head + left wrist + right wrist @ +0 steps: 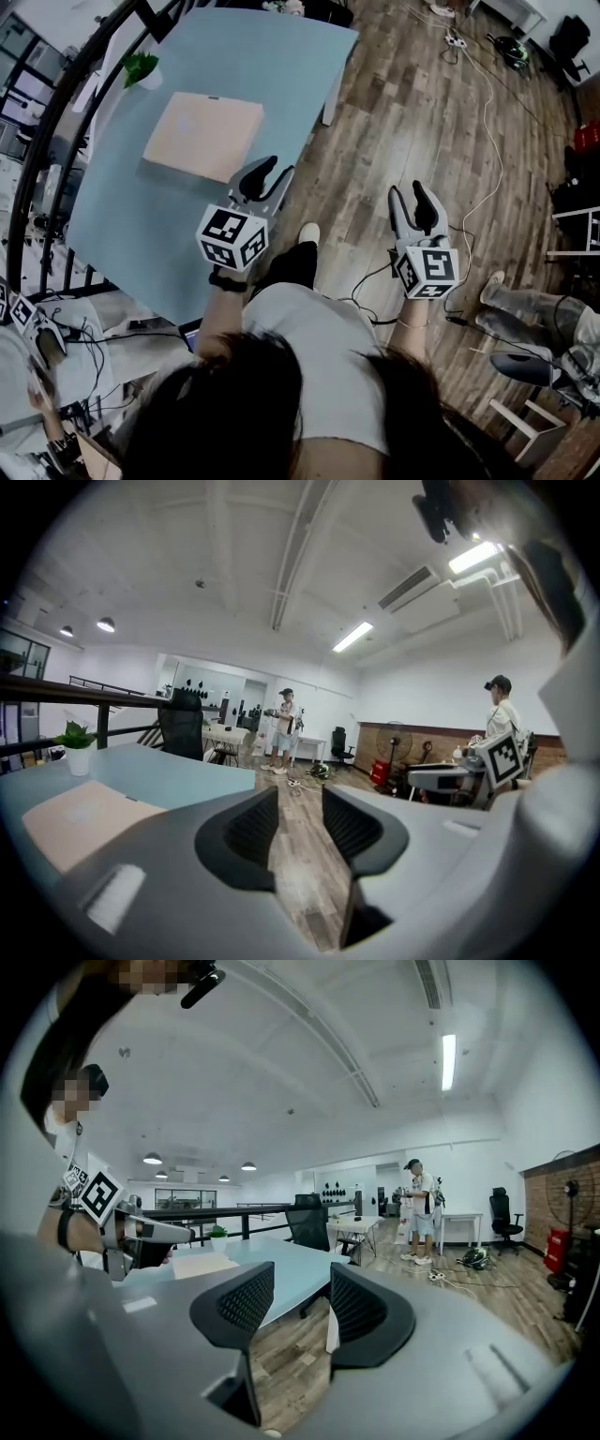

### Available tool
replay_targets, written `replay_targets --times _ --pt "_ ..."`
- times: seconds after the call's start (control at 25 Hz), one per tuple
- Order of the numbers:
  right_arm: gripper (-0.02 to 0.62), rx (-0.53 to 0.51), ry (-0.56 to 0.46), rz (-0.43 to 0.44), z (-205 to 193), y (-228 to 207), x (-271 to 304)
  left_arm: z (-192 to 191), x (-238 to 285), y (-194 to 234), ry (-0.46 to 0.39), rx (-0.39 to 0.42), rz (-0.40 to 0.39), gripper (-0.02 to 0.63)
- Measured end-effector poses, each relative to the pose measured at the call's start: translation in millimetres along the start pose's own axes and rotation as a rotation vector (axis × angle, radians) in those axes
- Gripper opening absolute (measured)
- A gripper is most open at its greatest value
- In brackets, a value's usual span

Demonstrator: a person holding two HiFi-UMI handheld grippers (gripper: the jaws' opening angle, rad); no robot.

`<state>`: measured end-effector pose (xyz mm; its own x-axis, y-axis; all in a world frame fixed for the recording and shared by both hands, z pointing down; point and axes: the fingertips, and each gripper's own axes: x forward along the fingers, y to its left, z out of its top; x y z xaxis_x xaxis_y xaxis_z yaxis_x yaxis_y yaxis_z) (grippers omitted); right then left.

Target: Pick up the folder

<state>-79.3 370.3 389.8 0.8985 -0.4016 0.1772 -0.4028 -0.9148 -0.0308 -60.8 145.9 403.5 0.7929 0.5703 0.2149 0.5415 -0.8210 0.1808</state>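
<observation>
The folder is a flat tan rectangle lying on the light blue table. My left gripper hovers over the table's near right corner, just short of the folder's near edge, jaws open with nothing between them. In the left gripper view the folder lies low at the left, beside the open left gripper. My right gripper is off the table over the wood floor, open and empty. In the right gripper view the right gripper points past the table's corner, with the folder far to the left.
A potted plant stands at the table's far left, near a dark railing. Cables trail over the wood floor. A black office chair and standing people are beyond the table. Another person sits at the lower right.
</observation>
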Motion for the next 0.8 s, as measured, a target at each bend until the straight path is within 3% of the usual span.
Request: replay_targets --times 0.4,0.8 --pt "0.163 -0.003 0.005 0.094 28.6 -12.6 127.1 28.8 57.4 93.7 -0.022 -0.047 0.092 0.155" --pt "0.163 -0.002 0.057 0.244 23.6 26.6 202.4 17.2 47.3 154.0 -0.009 -0.114 0.218 0.155"
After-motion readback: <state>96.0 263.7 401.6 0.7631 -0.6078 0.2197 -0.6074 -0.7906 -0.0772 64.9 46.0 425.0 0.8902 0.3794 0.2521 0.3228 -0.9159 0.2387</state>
